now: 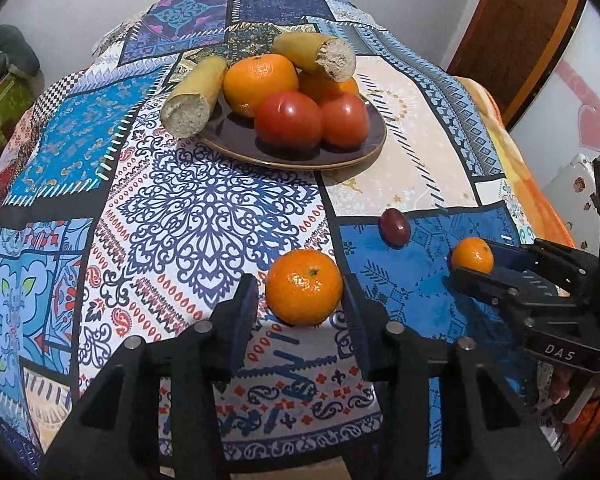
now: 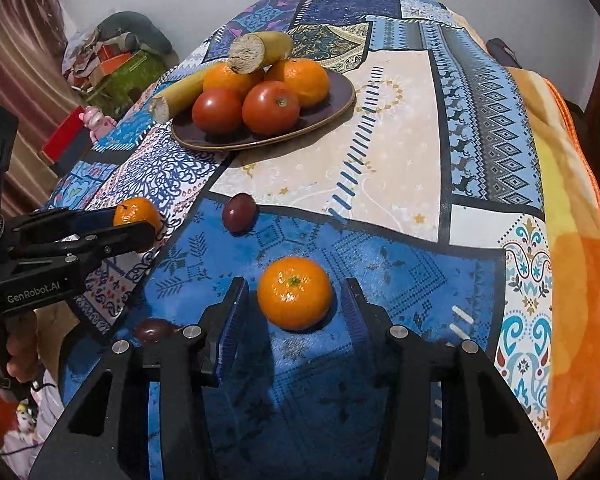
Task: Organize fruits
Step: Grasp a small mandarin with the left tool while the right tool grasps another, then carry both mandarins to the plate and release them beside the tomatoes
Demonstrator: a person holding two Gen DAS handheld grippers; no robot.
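A dark plate [image 1: 352, 156] [image 2: 340, 100] at the back holds two oranges, two tomatoes and two cut banana halves. My left gripper [image 1: 300, 300] is open around a mandarin [image 1: 304, 286] on the cloth; its pads do not touch it. It also shows in the right wrist view [image 2: 132, 220] with that mandarin [image 2: 134, 210]. My right gripper [image 2: 292, 300] is open around a second mandarin [image 2: 295, 292], also seen in the left wrist view [image 1: 473, 258] between the right gripper's fingers [image 1: 476, 280]. A purple grape [image 1: 395, 226] [image 2: 239, 212] lies between the grippers and the plate. Another grape [image 2: 154, 330] lies near my right gripper's left finger.
A patterned patchwork cloth [image 1: 204, 216] [image 2: 380, 168] covers the table. An orange blanket [image 2: 572, 280] hangs over its right edge. Clutter and boxes [image 2: 112, 64] stand beyond the far left edge. A wooden door [image 1: 532, 32] is at the back right.
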